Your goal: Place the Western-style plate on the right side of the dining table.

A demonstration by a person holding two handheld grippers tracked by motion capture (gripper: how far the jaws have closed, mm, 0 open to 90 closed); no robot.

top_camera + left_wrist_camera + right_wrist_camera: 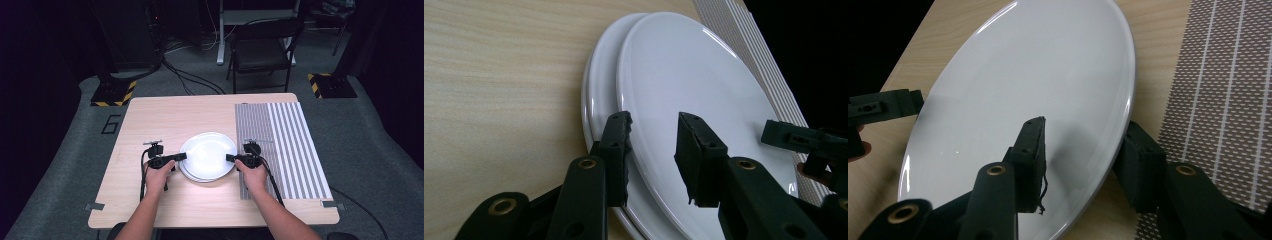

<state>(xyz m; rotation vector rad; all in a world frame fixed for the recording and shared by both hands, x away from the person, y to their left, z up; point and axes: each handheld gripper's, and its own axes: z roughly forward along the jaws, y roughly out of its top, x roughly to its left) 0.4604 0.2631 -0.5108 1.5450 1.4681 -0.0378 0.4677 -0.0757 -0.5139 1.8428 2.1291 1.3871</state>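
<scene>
While the stack of round white glazed plates (207, 157) lies at the centre of the high view on the pale wooden tabletop (150, 120), its top plate (694, 85) is bracketed at two opposite rims. At the stack's left edge the left hand-held gripper (176, 157) is seen with its jaws spread: in the left gripper view one pad is set under the top plate's rim and the other above its face, not yet pressed. At the right edge the right hand-held gripper (231, 158) straddles the rim likewise, one jaw over the face, one beneath, a gap showing. A brown striped woven placemat (285, 145) lies at the right of the frame, just beside the stack. The grasping step is judged to be in hand; next, both pairs of jaws would need to be pressed together evenly before a level lift.
</scene>
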